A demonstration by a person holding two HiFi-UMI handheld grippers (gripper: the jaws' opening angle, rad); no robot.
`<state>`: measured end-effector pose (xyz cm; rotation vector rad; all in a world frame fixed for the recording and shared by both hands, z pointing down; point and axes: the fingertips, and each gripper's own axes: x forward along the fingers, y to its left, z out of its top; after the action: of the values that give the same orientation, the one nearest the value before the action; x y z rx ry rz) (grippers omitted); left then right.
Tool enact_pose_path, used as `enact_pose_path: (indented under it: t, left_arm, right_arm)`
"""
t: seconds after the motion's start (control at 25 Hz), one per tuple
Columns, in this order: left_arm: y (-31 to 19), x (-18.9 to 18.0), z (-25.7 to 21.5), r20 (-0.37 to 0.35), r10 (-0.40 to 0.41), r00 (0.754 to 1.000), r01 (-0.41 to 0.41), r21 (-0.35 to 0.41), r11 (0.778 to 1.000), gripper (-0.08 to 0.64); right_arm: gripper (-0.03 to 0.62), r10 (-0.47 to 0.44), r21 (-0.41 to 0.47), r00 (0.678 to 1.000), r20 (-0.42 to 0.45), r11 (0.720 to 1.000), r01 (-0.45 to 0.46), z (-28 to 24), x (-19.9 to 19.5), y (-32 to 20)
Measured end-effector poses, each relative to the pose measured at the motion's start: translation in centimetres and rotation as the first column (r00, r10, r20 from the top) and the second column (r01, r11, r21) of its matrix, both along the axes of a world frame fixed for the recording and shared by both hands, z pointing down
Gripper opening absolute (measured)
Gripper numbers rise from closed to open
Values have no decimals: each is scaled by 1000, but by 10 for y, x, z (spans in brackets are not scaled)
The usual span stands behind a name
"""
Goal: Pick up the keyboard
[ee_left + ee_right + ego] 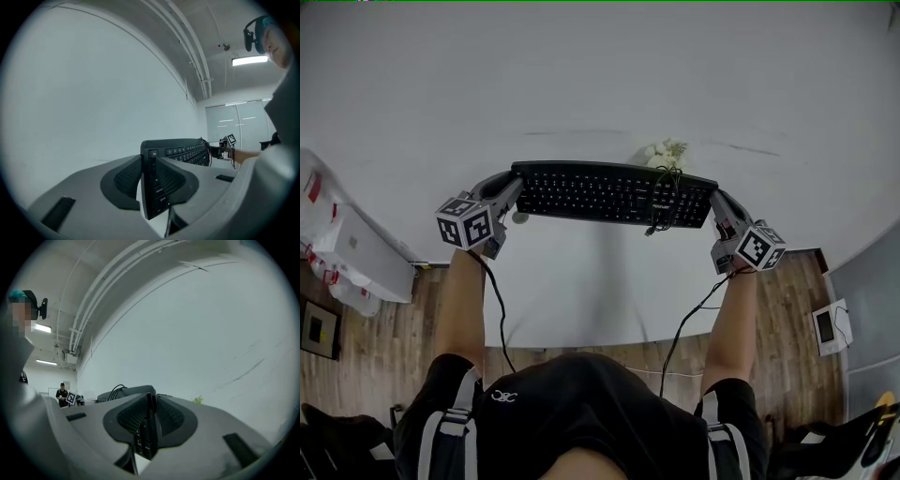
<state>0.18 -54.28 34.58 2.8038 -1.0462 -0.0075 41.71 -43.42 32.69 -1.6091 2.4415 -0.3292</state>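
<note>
A person holds a black keyboard [600, 192] level over a white desk [581, 75], one end in each gripper, arms reaching out from the near side. The left gripper [508, 192] has its jaws clamped on the keyboard's left end, at the corner with the Esc key, as the left gripper view shows. The right gripper [719, 208] has its jaws closed on the right end. The keyboard's black cable [666, 199] lies looped across the keys towards the right. A small bunch of pale flowers [666, 151] sits on the desk just beyond the keyboard's far edge, right of centre. A wooden floor [787, 300] shows past the desk's near edge.
</note>
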Motion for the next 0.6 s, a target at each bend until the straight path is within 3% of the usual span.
enact_pose_path:
  t: [0.6]
  left_arm:
    - [11, -7, 7, 18, 10, 1000, -10, -23, 1000, 100]
  right_arm:
    - [58, 11, -23, 1000, 28, 1000, -10, 10, -6, 10]
